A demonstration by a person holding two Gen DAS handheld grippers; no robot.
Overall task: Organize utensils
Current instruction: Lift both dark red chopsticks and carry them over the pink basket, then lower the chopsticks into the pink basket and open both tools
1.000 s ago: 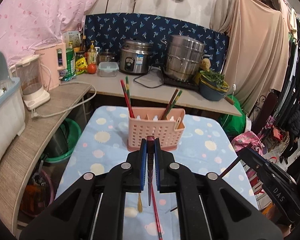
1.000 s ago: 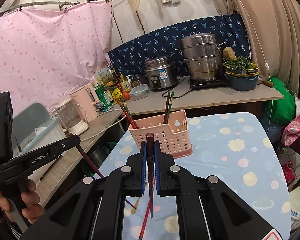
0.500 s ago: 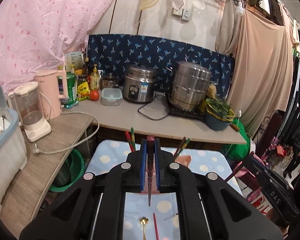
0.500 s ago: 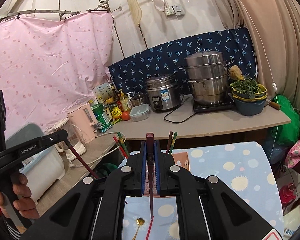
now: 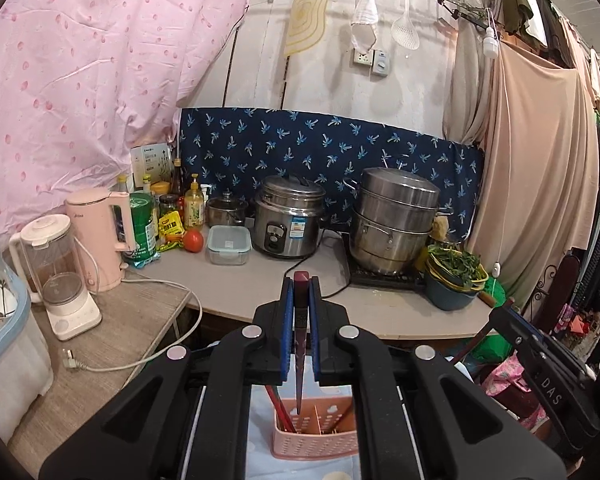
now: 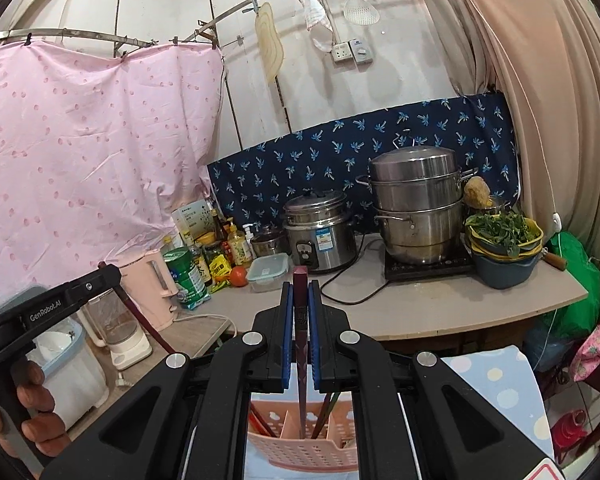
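Note:
My left gripper (image 5: 301,285) is shut on a dark red chopstick (image 5: 299,344) that hangs tip-down over the left compartment of the pink utensil basket (image 5: 316,438). My right gripper (image 6: 301,282) is shut on another dark red chopstick (image 6: 301,340), whose tip reaches down into a middle compartment of the pink utensil basket (image 6: 300,444). Red chopsticks stand in the basket's left part and dark ones in its right part. In the right wrist view the left gripper (image 6: 112,276) shows at the left edge with its chopstick slanting down.
The basket stands on a blue dotted tablecloth (image 6: 500,376). Behind it runs a counter (image 5: 252,284) with a rice cooker (image 5: 290,216), a stacked steel steamer (image 5: 396,220), a pink kettle (image 5: 100,232), a blender (image 5: 56,276), bottles and a bowl of greens (image 5: 454,272).
Both grippers have risen and moved toward the basket, each carrying its chopstick. The basket has dropped from mid-frame to the bottom edge, and the chopstick tips now hang over its compartments.

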